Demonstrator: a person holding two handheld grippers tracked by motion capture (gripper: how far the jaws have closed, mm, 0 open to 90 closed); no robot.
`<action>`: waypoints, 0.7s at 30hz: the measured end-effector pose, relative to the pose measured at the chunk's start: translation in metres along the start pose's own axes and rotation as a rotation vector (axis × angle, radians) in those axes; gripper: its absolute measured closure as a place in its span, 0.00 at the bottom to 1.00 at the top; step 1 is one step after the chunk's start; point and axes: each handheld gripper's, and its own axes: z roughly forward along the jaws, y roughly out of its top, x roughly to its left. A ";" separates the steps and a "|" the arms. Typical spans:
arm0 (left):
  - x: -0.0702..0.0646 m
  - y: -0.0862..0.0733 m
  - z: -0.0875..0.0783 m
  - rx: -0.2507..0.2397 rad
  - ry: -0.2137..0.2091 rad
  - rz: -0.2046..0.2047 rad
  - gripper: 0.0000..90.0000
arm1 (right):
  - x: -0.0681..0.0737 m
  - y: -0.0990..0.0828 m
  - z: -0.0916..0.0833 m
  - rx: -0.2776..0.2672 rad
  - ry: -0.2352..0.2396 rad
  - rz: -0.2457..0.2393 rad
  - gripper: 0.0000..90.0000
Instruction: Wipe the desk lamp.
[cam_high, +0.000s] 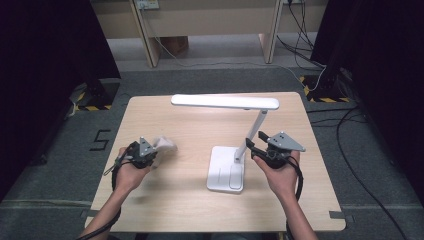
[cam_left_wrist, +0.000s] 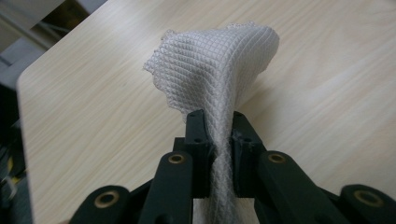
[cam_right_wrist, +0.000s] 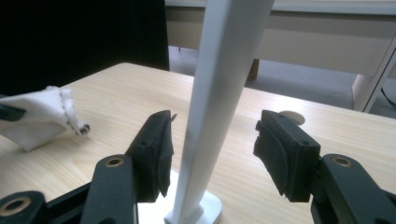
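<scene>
Cloth (cam_left_wrist: 217, 74) is pinched tight in the left hand-held gripper (cam_high: 146, 152), near the worktop's (cam_high: 165, 210) left edge. The right hand-held gripper (cam_right_wrist: 212, 140) stands wide open with the lamp (cam_high: 227, 170) stem between its jaws, pads not touching. Judging by this, wiping the lamp is being set up: next the right should close on the stem to steady it, then the cloth travels across.

Grey floor (cam_high: 225, 77), dark curtains (cam_high: 45, 45), pale bench legs (cam_high: 150, 40).
</scene>
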 end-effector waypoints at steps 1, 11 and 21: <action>0.002 -0.002 0.001 0.000 0.006 0.011 0.88 | 0.000 -0.002 -0.001 0.014 -0.001 0.002 0.50; -0.022 -0.018 0.004 0.037 -0.177 -0.079 0.68 | 0.003 -0.027 0.002 0.118 0.018 0.033 0.52; -0.026 -0.010 -0.009 -0.025 -0.229 -0.111 0.38 | 0.005 -0.032 0.003 0.149 0.024 0.033 0.52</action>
